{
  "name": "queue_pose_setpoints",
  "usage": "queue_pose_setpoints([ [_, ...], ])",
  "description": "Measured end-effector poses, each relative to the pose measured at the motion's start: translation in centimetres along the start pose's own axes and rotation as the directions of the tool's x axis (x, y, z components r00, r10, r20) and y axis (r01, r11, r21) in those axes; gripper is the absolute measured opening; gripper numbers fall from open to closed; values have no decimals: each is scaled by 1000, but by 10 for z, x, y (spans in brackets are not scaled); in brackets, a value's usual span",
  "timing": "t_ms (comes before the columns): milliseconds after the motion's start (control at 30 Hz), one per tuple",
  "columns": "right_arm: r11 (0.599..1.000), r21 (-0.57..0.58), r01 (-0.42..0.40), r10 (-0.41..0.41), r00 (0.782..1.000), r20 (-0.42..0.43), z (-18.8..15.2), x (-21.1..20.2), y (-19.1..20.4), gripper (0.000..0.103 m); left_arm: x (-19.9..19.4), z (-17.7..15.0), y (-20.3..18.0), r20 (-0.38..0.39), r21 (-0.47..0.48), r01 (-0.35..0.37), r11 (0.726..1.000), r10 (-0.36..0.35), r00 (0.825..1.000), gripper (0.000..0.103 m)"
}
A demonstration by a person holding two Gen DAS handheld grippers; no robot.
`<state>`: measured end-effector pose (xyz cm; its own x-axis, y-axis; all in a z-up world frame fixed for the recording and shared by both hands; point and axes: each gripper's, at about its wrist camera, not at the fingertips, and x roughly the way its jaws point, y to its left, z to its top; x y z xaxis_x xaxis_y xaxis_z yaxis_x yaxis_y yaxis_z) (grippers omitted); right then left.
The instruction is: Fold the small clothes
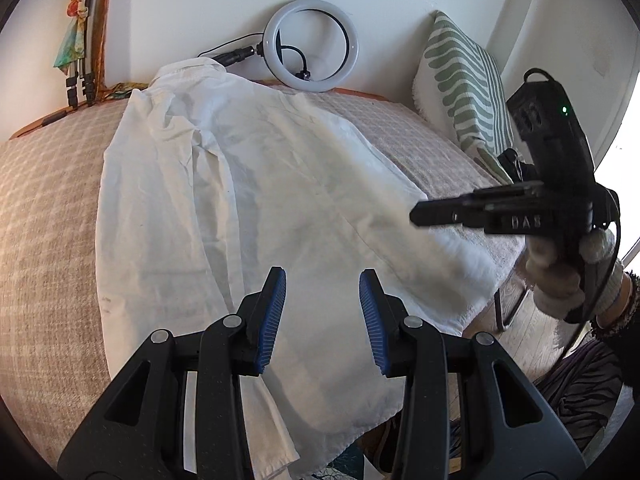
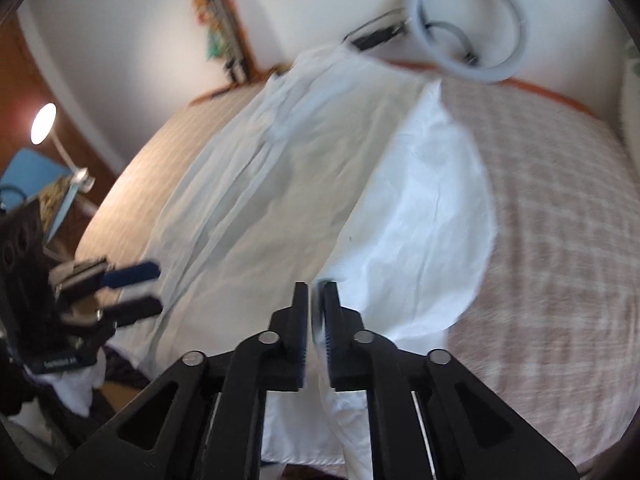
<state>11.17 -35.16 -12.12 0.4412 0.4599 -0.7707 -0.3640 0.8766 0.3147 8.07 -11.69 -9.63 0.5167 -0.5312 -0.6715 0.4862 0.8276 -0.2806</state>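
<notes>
1. Left wrist view looks down over a white, crumpled cotton shirt (image 1: 248, 184) spread flat on a bed with a beige checked cover (image 1: 44, 208); its near hem hangs over the bed's edge.
2. The left tongs (image 1: 323, 292) hover above the shirt's lower part, blue pads clearly apart, nothing between them.
3. At the right of this view the right tongs (image 1: 420, 214) float above the shirt's edge, held by a hand in a pale glove (image 1: 560, 276).
4. Right wrist view is blurred: the right tongs (image 2: 316, 292) stand almost together, with only a thin gap. Whether cloth sits in that gap I cannot tell.
5. A white ring light (image 1: 312, 44) leans against the wall behind the bed, and a green-patterned cushion (image 1: 464, 84) stands at the bed's right end.
</notes>
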Motion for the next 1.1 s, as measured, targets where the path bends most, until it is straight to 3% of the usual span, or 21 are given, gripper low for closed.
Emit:
queue_pose_setpoints([
  [67,999,-4,-36,36,999,-19,-1,3,3,19,-2,0,0,4,-1,5,1000,-5,1000,39],
  [167,997,5,-79,78,996,35,-1,-16,0,25,-4,0,-1,1,-21,30,999,-30,1000,39],
  [333,994,110,-27,13,992,123,-5,-43,-36,26,3,6,-16,-22,-46,100,994,-101,995,39],
  [467,972,235,-24,-3,994,113,-12,-41,-79,26,17,20,-56,-21,43,125,991,-124,992,39],
  [600,958,284,-33,6,995,95,-16,-34,-109,28,52,41,-77,-63,57,120,991,-117,991,44],
  [667,946,316,-68,37,994,101,-15,-28,-122,45,75,51,-75,-99,16,103,995,-101,990,47],
  [700,941,329,-76,43,993,106,-15,-24,-125,48,87,56,-72,-122,-11,96,995,-97,988,47],
  [833,931,346,-115,84,991,101,-5,-8,-134,48,124,68,-55,-177,-96,36,995,-53,983,47],
  [900,928,350,-125,99,991,92,2,2,-138,44,139,71,-49,-192,-107,2,994,-23,981,47],
  [1033,934,333,-129,113,991,68,13,21,-142,2,155,73,-47,-207,-68,-34,997,19,978,47],
  [1100,950,300,-89,70,995,75,20,21,-140,1,159,75,-45,-196,-43,-85,995,75,978,41],
])
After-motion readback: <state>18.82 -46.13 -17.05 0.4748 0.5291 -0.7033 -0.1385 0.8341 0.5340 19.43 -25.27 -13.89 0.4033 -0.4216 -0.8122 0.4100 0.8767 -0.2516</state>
